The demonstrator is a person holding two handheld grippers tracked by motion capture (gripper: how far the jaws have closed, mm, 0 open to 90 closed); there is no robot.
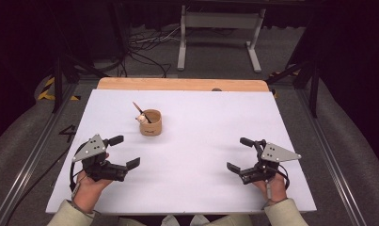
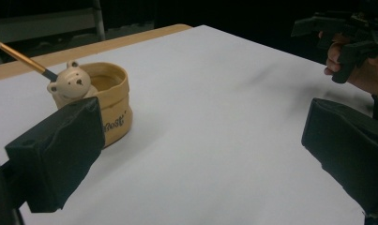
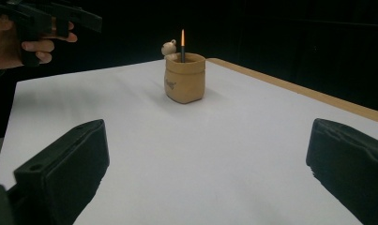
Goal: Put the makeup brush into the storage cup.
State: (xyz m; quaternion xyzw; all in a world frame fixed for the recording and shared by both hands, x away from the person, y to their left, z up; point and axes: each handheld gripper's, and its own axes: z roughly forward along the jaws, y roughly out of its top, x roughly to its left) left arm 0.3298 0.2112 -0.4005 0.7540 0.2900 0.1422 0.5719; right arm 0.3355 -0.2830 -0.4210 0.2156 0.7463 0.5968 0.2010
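Note:
A tan pot with a small bear head on its rim stands left of centre on the white sheet. A pencil leans out of it toward the back left. My left gripper is held low at the front left, open and empty, with its jaws aimed past the pot. At the front right, my right gripper is also open with nothing in it. It faces the pot from well back, with the pencil sticking up. Both grippers are apart from the pot.
The white sheet covers a wooden table whose bare edge shows at the back. Beyond it are a grey stand and cables on the floor. Metal rails run along both sides.

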